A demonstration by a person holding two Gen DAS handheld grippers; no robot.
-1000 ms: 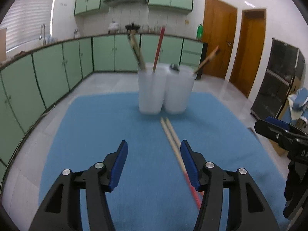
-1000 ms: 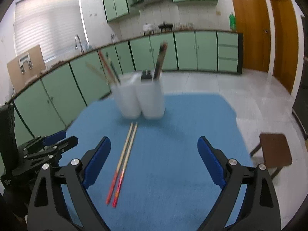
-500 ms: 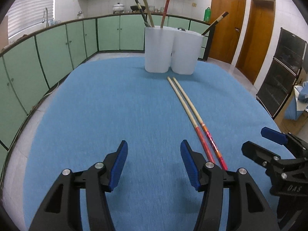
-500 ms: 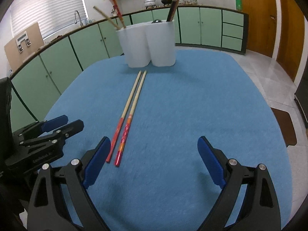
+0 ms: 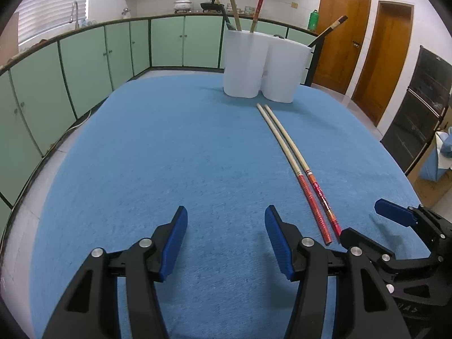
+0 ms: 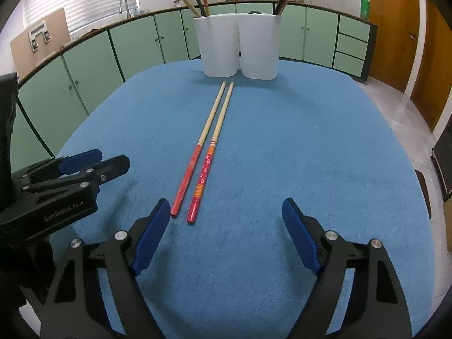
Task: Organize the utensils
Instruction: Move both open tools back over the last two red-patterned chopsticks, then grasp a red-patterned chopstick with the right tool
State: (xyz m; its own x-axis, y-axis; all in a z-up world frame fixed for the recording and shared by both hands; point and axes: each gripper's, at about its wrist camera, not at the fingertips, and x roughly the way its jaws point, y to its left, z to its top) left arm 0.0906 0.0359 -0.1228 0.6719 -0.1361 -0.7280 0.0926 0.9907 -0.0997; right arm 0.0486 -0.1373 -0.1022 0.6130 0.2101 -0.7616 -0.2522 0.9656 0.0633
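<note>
Two chopsticks [image 5: 309, 175] [image 6: 211, 152] with red handles lie side by side on the blue cloth [image 5: 169, 155] [image 6: 310, 141], tips toward two white holders [image 5: 241, 62] [image 6: 260, 45] at the far end. Several utensils stand in the holders. My left gripper [image 5: 226, 214] [image 6: 110, 159] hovers open over bare cloth, left of the red ends. My right gripper [image 6: 226, 206] [image 5: 367, 226] is low over the cloth, its jaws closing. The red ends lie just ahead of its left pad [image 6: 152, 231], untouched.
The cloth covers a table whose edges drop off on the left, right and far sides. Green cabinets [image 5: 84, 65] line the walls behind, wooden doors [image 5: 344, 34] and a dark cabinet [image 5: 423, 113] stand to the right. A brown stool [image 6: 421, 180] sits beside the table.
Both grippers have sunk toward the cloth and come closer to the chopsticks' red ends. The right gripper's jaws have narrowed somewhat. The chopsticks and holders have not moved.
</note>
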